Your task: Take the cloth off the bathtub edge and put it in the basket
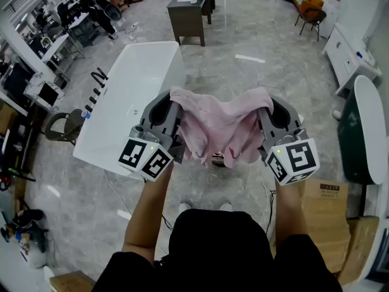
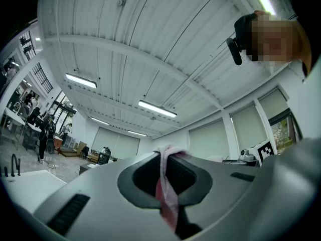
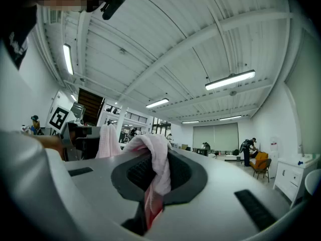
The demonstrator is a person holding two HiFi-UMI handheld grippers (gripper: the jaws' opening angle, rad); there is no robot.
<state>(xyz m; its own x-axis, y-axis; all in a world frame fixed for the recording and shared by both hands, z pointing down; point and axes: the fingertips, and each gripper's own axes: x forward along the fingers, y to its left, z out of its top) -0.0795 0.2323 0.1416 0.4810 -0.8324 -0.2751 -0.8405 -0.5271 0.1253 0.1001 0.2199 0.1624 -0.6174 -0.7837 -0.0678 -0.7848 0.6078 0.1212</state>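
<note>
**tubwatcher:** ok so where's the soft pink cloth right now? Is it clear of the white freestanding bathtub?

**gripnerd:** yep, it's off the edge and up in the air in front of the person, strung between the two tools. The left gripper has its jaws pinched down on one top corner, and the right gripper is clamped on the other. Each gripper's own view shows a fold of pink squeezed tight between the pads, no gap to speak of.

**tubwatcher:** which way does it run?

**gripnerd:** long axis goes straight across, left to right. The top edge is pulled fairly taut and the middle sags toward the grey marbled floor. Neither hand is "nearer", they've got one end each. The tub sits off to the left and a bit further out, beside the left gripper, not touching the cloth.

**tubwatcher:** and the basket?

**gripnerd:** that's the catch, I can't pick one out for sure. There's a small dark round thing peeking out under the hanging hem, right below the cloth. Most of it is hidden, so I can't tell what it is. If that's the basket, my guess is both just lower and let go. If not, the whole spread needs carrying sideways first.
</note>
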